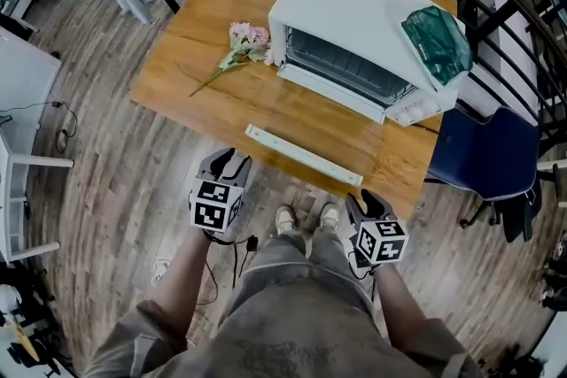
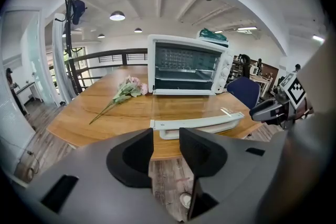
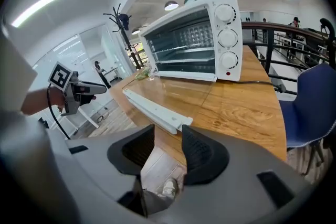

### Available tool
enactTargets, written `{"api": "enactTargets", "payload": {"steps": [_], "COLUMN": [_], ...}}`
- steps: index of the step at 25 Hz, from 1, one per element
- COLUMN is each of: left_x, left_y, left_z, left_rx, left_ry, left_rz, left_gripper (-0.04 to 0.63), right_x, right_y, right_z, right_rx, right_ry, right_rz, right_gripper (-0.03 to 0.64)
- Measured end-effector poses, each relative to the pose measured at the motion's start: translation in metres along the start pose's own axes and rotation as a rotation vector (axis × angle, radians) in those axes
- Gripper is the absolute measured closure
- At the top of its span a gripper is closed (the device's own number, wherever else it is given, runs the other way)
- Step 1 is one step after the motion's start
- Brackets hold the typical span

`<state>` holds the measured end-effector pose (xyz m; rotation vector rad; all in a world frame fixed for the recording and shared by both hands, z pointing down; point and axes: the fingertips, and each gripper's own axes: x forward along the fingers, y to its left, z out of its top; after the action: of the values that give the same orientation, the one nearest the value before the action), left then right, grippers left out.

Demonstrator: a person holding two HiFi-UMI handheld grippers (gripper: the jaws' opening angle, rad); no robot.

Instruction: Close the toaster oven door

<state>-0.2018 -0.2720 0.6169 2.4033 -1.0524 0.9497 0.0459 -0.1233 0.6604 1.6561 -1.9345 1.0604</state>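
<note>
A white toaster oven (image 1: 354,13) stands on the wooden table (image 1: 204,57), and its glass door lies folded down flat toward me. The door's white handle bar (image 1: 301,155) runs along the table's near edge. My left gripper (image 1: 232,160) hangs below and just left of the handle's left end, jaws apart and empty. My right gripper (image 1: 363,204) is below the handle's right end, also open and empty. The left gripper view has the handle (image 2: 197,124) just beyond my left gripper (image 2: 166,136). In the right gripper view the handle (image 3: 155,107) lies ahead of my right gripper (image 3: 168,134).
A pink flower sprig (image 1: 239,49) lies on the table left of the oven. A green bag (image 1: 436,40) rests on the oven's top. A blue chair (image 1: 487,159) stands at the table's right. A dark railing (image 1: 496,4) curves behind. My shoes (image 1: 306,217) are on the plank floor.
</note>
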Motion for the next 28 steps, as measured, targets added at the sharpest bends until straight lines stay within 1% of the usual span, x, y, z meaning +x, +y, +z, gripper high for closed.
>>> {"api": "enactTargets", "payload": {"steps": [5, 8, 10, 16, 17, 20, 23, 25, 28], "left_x": [0.035, 0.052, 0.061, 0.076, 0.077, 0.07, 0.056, 0.049, 0.043], "left_y": [0.003, 0.004, 0.003, 0.002, 0.001, -0.001, -0.006, -0.01, -0.01], "left_z": [-0.017, -0.029, -0.032, -0.021, -0.018, -0.007, 0.008, 0.022, 0.049], "left_rx": [-0.023, -0.04, -0.054, -0.087, -0.08, -0.046, -0.05, -0.038, -0.024], "left_ry": [0.056, 0.092, 0.101, 0.067, 0.065, 0.057, 0.028, 0.009, -0.036], "left_rz": [0.01, 0.013, 0.008, -0.01, -0.01, 0.0, -0.007, -0.007, 0.014], "left_gripper": [0.426, 0.426, 0.426, 0.426, 0.426, 0.434, 0.436, 0.436, 0.443], "right_x": [0.028, 0.039, 0.044, 0.054, 0.053, 0.046, 0.031, 0.02, 0.009], "right_y": [-0.015, -0.019, -0.018, -0.013, -0.012, -0.008, -0.002, 0.0, 0.0], "right_z": [-0.014, -0.02, -0.02, -0.006, -0.005, 0.003, 0.021, 0.038, 0.065], "right_rx": [-0.007, 0.001, 0.005, 0.001, 0.001, 0.023, 0.026, 0.014, 0.014], "right_ry": [0.041, 0.06, 0.057, 0.001, 0.001, -0.014, -0.051, -0.085, -0.147], "right_rz": [-0.01, 0.005, 0.027, 0.091, 0.101, 0.13, 0.157, 0.172, 0.191], "right_gripper": [0.445, 0.445, 0.445, 0.45, 0.462, 0.47, 0.471, 0.471, 0.47]}}
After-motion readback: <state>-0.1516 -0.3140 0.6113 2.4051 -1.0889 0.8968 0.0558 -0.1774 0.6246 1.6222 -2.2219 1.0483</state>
